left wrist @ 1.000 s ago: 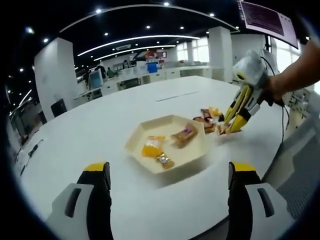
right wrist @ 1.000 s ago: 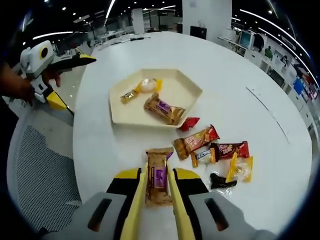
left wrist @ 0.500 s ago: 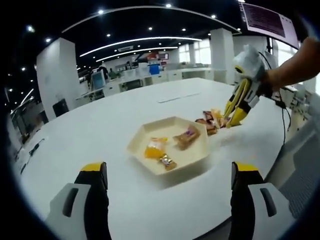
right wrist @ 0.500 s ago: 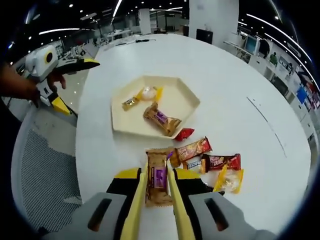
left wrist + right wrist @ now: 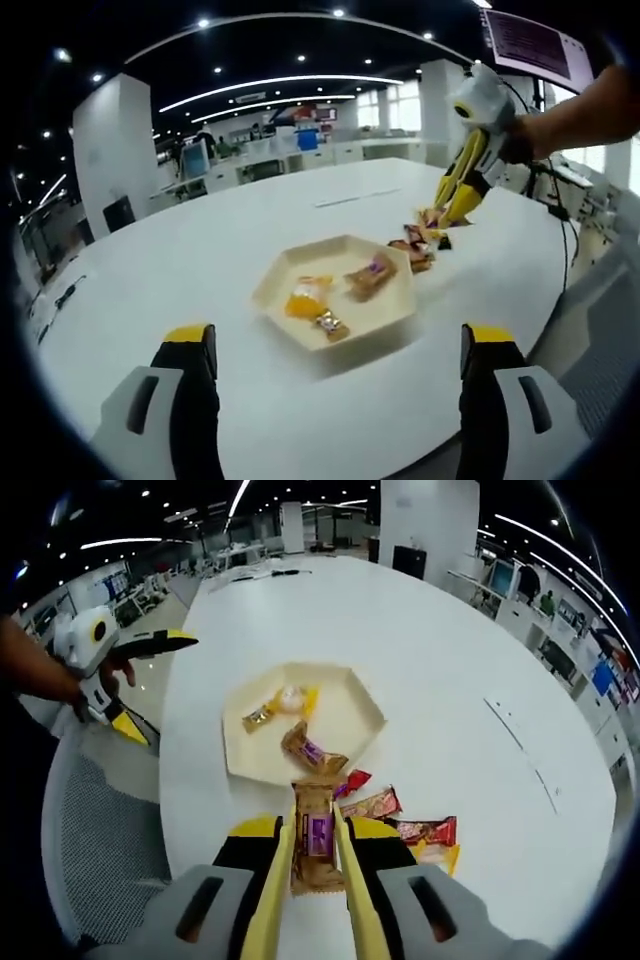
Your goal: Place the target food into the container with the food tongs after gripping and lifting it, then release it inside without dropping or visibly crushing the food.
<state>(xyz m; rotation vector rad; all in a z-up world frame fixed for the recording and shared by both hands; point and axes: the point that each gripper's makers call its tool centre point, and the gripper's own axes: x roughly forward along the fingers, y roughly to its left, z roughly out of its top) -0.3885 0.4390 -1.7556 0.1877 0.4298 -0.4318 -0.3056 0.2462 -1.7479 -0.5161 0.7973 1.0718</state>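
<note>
- Left gripper view: the left gripper [image 5: 335, 400] sat low over the white table [image 5: 180, 260], jaws spread wide with nothing between them, same framing as a second before (it barely moved).
- Same view: the hexagonal tray [image 5: 335, 300] lay just ahead, holding a yellow-wrapped sweet [image 5: 303, 297], a small gold candy [image 5: 328, 322] and a brown bar [image 5: 368, 275].
- Same view: the right gripper [image 5: 455, 200] had risen; a second earlier its tips were down at the loose snack pile [image 5: 418, 245], now they hung above it, beside the tray's far side.
- Right gripper view: the right gripper [image 5: 311, 865] was pinched on the brown wafer packet [image 5: 317, 845], held lengthwise between the jaws; the wrapper looked flat, no visible crush.
- Same view: tray [image 5: 260, 765] and leftover wrapped snacks [image 5: 400, 825] looked smaller and farther below than a second ago, so the camera lifted (things on the table didn't shift).
- Same view: the packet's far end overlapped the tray's near rim; whether it was truly over the tray I couldn't tell.
- Read: grip and lift done, packet clear of the table. Left to do: carry forward over the tray, lower, open inside.
- Risk: a long packet gripped by its sides could pivot on release (lower it first).
</note>
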